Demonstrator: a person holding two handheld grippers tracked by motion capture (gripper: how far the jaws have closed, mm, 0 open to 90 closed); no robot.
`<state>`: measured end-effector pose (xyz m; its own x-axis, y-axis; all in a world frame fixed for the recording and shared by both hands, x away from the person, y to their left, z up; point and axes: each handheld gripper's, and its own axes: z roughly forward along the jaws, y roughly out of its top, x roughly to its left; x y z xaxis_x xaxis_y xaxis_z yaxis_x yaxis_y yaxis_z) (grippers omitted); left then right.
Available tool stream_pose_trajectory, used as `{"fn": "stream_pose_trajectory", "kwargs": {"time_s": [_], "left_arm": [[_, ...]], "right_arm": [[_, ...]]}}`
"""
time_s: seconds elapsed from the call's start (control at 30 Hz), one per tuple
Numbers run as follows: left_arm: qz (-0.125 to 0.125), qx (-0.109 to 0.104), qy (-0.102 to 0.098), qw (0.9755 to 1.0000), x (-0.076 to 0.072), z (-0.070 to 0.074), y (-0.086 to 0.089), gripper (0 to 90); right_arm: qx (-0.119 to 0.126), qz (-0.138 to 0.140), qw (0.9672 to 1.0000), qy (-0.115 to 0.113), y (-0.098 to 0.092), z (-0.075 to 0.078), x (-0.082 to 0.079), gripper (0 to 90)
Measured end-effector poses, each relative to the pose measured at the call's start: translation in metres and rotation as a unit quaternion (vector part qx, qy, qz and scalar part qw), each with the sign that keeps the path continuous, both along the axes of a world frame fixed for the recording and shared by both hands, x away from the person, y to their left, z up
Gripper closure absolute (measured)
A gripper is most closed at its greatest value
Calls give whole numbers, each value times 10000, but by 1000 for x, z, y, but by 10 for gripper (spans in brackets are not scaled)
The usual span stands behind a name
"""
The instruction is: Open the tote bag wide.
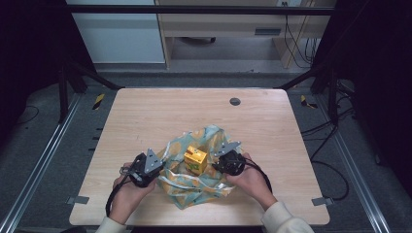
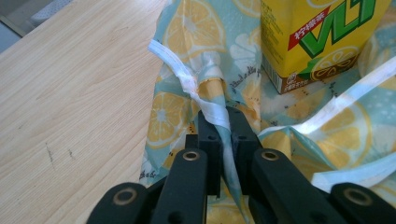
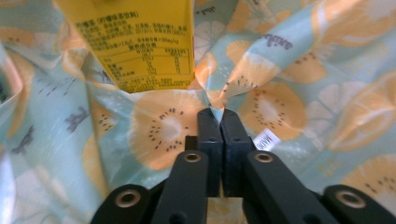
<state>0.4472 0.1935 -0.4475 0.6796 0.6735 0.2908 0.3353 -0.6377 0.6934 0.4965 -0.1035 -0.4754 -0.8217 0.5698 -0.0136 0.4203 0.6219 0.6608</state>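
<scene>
A lemon-print cloth bag (image 1: 197,170) lies spread on the near middle of the wooden counter (image 1: 145,121), with a yellow lemon-tea carton (image 1: 195,159) standing upright on it. In the high view the left gripper (image 1: 145,167) sits at the cloth's left edge and the right gripper (image 1: 227,160) at its right edge, each held in one of the person's hands, the carton between them. In the left gripper view the fingers (image 2: 210,135) are clenched on the bag's white drawstring hem (image 2: 205,105), which runs up from between them, with the carton (image 2: 317,37) just beyond. In the right gripper view the fingers (image 3: 209,135) are pinched tight on a fold of the patterned cloth (image 3: 289,84), directly below the carton's printed side (image 3: 140,42).
</scene>
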Motion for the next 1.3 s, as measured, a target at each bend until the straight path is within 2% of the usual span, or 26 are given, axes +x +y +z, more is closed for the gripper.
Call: {"fn": "stream_pose_trajectory", "kwargs": {"time_s": [0.1, 0.13, 0.17, 0.3, 0.33, 0.4, 0.87, 1.0, 1.13, 1.2, 1.23, 1.27, 1.3], "left_arm": [[43, 186, 160, 9997, 2, -5, 1, 871], [74, 258, 219, 9994, 3, -7, 2, 876], [105, 313, 331, 9989, 5, -10, 2, 879], [149, 480, 553, 9972, 10, -19, 4, 883], [137, 567, 659, 9961, 11, -20, 5, 887], [125, 594, 698, 9957, 11, -21, 7, 889], [98, 583, 704, 9958, 5, -17, 13, 892], [104, 658, 782, 9947, 3, -17, 16, 893], [100, 597, 749, 9954, -1, -17, 19, 886], [95, 496, 674, 9964, -3, -15, 21, 850], [111, 356, 542, 9978, -4, -14, 22, 812], [107, 251, 457, 9986, -5, -12, 23, 681], [123, 120, 352, 9992, -5, -10, 24, 681]], "right_arm": [[11, 22, 10000, -17, -7, 3, -6, 900], [23, -13, 10000, -9, -16, 4, -10, 900], [25, -44, 10000, 17, -20, 5, -13, 900], [20, -71, 10000, 48, -31, 1, -18, 900], [-9, -104, 9999, 72, -35, 0, -20, 900], [-56, -106, 9999, 97, -38, -2, -21, 900], [-241, -155, 9996, 9, -49, 1, -21, 900], [-316, -197, 9993, -24, -52, 2, -20, 900], [-278, -182, 9994, -40, -54, 2, -22, 900], [-152, -130, 9998, -96, -54, 5, -23, 833], [-115, -135, 9998, -134, -54, 7, -24, 800], [-25, -128, 9996, -234, -54, 12, -25, 684], [-25, -128, 9996, -234, -54, 12, -25, 684]]}}
